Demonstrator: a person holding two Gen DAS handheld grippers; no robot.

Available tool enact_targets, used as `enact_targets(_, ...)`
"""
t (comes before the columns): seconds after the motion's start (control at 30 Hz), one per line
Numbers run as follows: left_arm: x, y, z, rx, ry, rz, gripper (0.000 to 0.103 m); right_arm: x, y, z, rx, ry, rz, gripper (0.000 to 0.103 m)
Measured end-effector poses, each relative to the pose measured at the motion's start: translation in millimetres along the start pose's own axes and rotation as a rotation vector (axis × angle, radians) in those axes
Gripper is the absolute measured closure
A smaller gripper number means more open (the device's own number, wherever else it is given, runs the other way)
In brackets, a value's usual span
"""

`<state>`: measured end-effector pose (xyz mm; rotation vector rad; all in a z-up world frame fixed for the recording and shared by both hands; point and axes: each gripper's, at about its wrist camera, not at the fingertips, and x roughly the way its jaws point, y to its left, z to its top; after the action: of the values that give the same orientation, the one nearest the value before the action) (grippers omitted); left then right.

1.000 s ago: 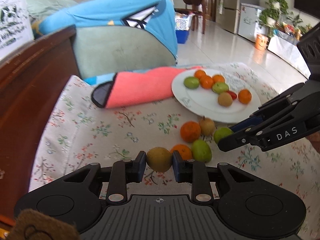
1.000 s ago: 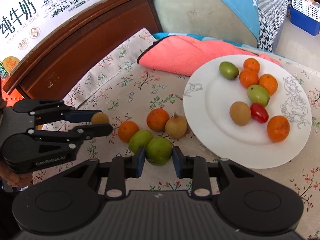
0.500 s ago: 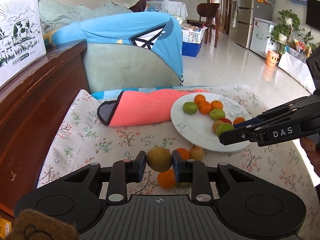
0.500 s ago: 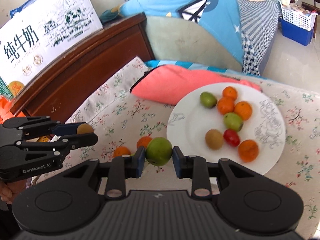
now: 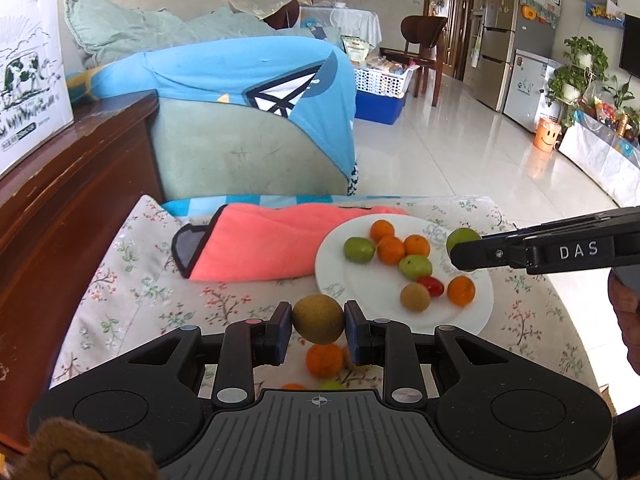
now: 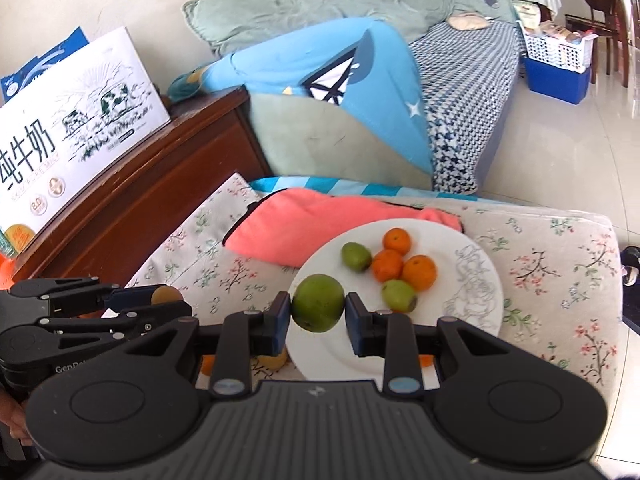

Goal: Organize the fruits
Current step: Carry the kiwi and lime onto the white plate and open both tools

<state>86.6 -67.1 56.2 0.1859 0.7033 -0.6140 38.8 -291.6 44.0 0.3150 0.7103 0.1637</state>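
Note:
My left gripper (image 5: 318, 324) is shut on a brown round fruit (image 5: 318, 319), held above the floral cloth in front of the white plate (image 5: 340, 276). My right gripper (image 6: 318, 312) is shut on a green fruit (image 6: 318, 307), held above the plate's (image 6: 472, 280) near left part. The plate carries several oranges, green fruits, a brown one and a red one. In the left wrist view the right gripper (image 5: 464, 248) comes in from the right over the plate's far edge. An orange (image 5: 324, 360) and other loose fruits lie on the cloth below my left gripper, partly hidden.
A pink folded cloth (image 5: 268, 244) lies left of the plate. A dark wooden cabinet (image 5: 60, 184) with a milk carton box (image 6: 68, 128) stands at the left. A blue-covered sofa (image 5: 248, 112) is behind. The table's right edge drops to a tiled floor.
Both grippers have risen with their fruits. The right gripper has moved from the loose fruits on the cloth to above the plate. The loose fruits have slid below the left gripper.

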Motion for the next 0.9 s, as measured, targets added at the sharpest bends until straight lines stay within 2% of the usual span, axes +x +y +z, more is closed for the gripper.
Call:
enact_targets(0.2,9.6,-10.6,10.2,-0.025,0.001,-0.014,0.077,-1.8,-11.6,3.8,0.016,-0.011,-0.032,0.073)
enact_targets(0.4,26.1,-19.4,16.5,-0.038,0.019,-0.012,0.077,-2.1,-37.0,8.3,0.099,-0.023,-0.077,0.073)
enact_targets(0.6,43.7,-26.3,18.1,-0.063,0.044,-0.014,0.077,6.1,-58.9,4.6,0.192,0.004,-0.087,0.073)
enact_targets(0.9,70.0,-32.9,19.7,-0.095,0.081,-0.006,0.077,20.3,-75.5,-0.2,0.241,0.03,-0.118,0.073)
